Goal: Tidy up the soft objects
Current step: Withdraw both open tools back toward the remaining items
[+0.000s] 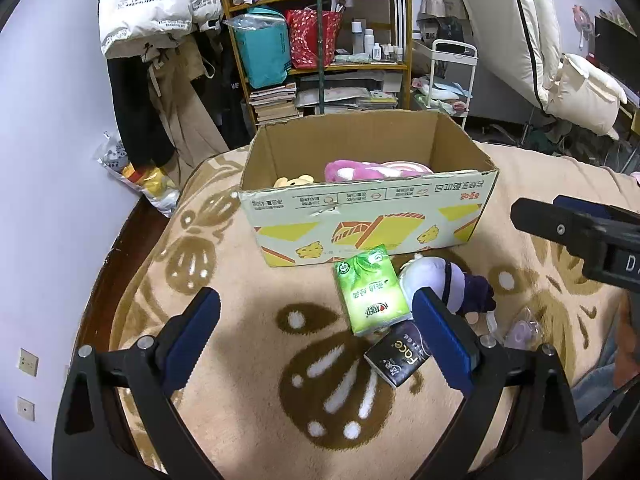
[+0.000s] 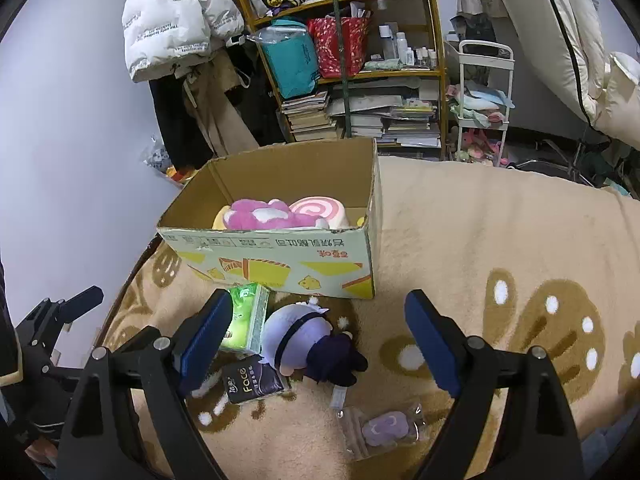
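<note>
Both grippers hang above a beige patterned blanket (image 1: 248, 292), pointing down toward an open cardboard box (image 1: 372, 216).

Left gripper (image 1: 316, 320): jaws wide apart, nothing between the pads. A green tissue pack (image 1: 370, 292) lies ahead, just inside the right-hand finger and touching the box front. A black tissue pack (image 1: 400, 356) lies just beside that finger, nearer the camera.

Right gripper (image 2: 320, 328): jaws likewise spread wide, gripping nothing. A plush doll (image 2: 308, 340), pale body and dark head, lies on the blanket between the two fingers, closer to the left-hand one. The green pack is partly hidden behind that finger. A clear bag holding a lilac item (image 2: 384, 428) lies nearer the camera.

Inside the box: a pink plush (image 2: 260, 216) beside a pink-swirl cushion (image 2: 320, 210).
</note>
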{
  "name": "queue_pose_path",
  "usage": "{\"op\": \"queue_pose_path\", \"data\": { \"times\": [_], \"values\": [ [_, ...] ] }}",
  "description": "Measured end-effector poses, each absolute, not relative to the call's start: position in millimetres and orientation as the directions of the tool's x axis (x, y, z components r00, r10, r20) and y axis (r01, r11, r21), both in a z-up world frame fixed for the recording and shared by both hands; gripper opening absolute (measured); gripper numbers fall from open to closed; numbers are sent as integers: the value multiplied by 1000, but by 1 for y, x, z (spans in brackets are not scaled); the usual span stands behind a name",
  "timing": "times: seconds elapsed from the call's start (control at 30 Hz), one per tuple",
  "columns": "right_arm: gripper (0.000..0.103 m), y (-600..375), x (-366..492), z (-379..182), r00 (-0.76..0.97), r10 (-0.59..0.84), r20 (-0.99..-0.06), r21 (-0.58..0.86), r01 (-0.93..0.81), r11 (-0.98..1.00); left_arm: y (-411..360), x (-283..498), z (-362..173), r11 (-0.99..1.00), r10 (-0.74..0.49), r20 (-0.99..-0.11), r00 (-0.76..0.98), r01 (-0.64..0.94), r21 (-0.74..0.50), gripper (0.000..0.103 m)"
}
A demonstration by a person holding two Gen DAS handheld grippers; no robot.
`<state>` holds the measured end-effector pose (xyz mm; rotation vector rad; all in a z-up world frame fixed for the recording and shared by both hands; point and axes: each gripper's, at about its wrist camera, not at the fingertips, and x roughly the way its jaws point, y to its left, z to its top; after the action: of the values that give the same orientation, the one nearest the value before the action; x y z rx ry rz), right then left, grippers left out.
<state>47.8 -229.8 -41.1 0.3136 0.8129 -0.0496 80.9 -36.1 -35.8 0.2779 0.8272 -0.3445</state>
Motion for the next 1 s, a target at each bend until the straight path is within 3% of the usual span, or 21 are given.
{"op": "queue_pose_path", "data": {
  "times": [1.0],
  "values": [
    [92,-227,87,-79,605,90,-791,249,185,951,-67,111,-93,883,-182,-812,555,456,114,96]
  ]
}}
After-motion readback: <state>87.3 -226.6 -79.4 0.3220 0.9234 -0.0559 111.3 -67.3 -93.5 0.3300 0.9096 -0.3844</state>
